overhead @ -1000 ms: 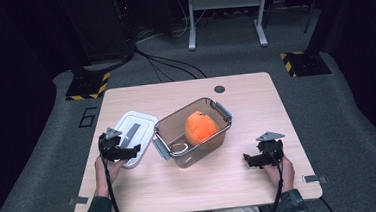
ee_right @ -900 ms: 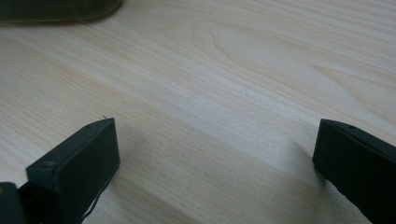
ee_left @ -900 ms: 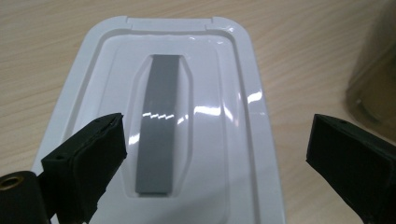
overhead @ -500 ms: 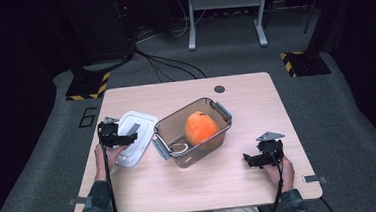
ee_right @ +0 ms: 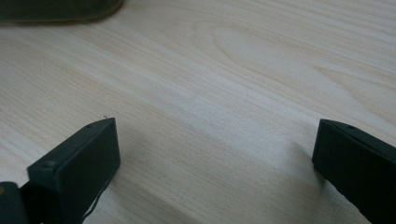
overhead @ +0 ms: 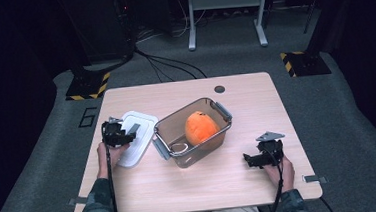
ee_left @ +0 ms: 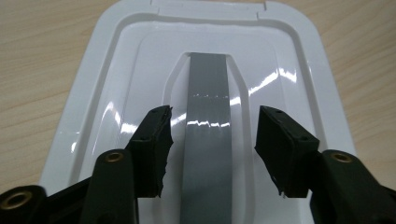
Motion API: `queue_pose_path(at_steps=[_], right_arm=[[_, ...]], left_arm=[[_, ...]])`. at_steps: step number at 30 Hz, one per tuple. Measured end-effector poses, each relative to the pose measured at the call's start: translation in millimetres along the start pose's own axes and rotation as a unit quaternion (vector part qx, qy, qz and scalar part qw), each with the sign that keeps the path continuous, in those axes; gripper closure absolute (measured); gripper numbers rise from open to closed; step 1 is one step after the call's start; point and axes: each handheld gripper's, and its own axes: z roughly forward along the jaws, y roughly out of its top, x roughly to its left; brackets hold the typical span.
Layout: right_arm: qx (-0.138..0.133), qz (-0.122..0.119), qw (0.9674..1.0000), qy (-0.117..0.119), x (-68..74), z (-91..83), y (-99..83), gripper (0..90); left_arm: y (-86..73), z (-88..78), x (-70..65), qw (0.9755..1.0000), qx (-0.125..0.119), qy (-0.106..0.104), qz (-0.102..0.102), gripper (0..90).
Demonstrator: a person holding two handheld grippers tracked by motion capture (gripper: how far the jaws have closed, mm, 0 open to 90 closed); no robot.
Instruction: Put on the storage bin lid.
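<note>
Left tool [ee_left: 210, 135] brought over lid [ee_left: 140, 70], jaws just narrowed astride grey strip [ee_left: 208, 93], not yet touching; grasp imminent. Right tool [ee_right: 215, 158] released, idle.

Glossy white plastic lid [ee_left: 140, 70] with a smooth grey strip [ee_left: 208, 107] lies on matt pale wood table [overhead: 256, 101].

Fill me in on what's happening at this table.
A person works with a gripper in each hand. The left gripper is over the white lid, its fingers just closing either side of the lid's grey handle strip without yet touching it. The right gripper rests open on the table. An orange fruit sits in the open container.
</note>
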Motion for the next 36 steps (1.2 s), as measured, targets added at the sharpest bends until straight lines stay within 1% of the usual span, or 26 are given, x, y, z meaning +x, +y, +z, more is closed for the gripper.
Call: queue_pose_path(at_steps=[1,3,5,6,8,10,15,16,20,22,25,28,36], right_arm=[[0.0,0.001,1.0,0.001,0.4,-0.1,0.0,0.2],[0.0,0.001,1.0,0.002,0.4,-0.2,0.0,0.2],[0.0,0.001,1.0,0.002,0.5,-0.1,0.0,0.2],[-0.001,0.0,1.0,0.001,0.3,0.0,0.0,0.2],[0.0,0.001,1.0,0.002,0.5,-0.2,0.0,0.2],[-0.002,0.002,1.0,0.002,0.7,0.0,0.1,0.2],[-0.002,0.002,1.0,0.002,0.7,0.0,0.1,0.2],[-0.001,0.001,1.0,0.001,0.5,0.0,0.0,0.2],[-0.001,0.0,1.0,0.001,0.3,0.0,0.0,0.2],[-0.001,0.0,1.0,0.001,0.3,0.0,0.0,0.2],[-0.001,0.0,1.0,0.001,0.3,0.0,0.0,0.2],[-0.001,0.0,1.0,0.001,0.3,0.0,0.0,0.2],[-0.001,0.0,1.0,0.001,0.3,0.0,0.0,0.2]], left_arm=[[-0.3,1.3,-0.5,1.0,-0.001,0.003,0.0,47.0],[-0.2,3.2,-0.9,0.9999,0.008,0.011,0.001,51.6],[-0.9,3.9,-0.4,0.9999,0.007,0.01,-0.005,55.9],[-1.1,3.8,-0.2,0.9999,0.005,0.013,-0.007,59.7],[-1.7,3.5,1.1,0.9999,0.003,0.012,-0.005,64.6],[-2.0,2.9,0.7,0.9998,0.004,0.018,-0.003,65.2],[-2.3,2.5,2.9,0.9999,0.003,0.015,0.001,66.1],[-2.6,2.6,3.2,0.9999,0.0,0.016,-0.003,66.2],[-2.6,0.8,6.1,0.9999,0.004,0.009,-0.009,66.3],[-2.1,0.2,6.5,0.9999,0.004,0.011,-0.008,66.3],[-1.2,-3.0,6.4,0.9999,0.004,0.009,-0.008,66.3],[0.4,-7.2,5.8,0.9999,-0.004,0.008,-0.01,66.3],[5.6,-18.9,5.0,0.9999,-0.009,0.011,-0.002,66.3]])
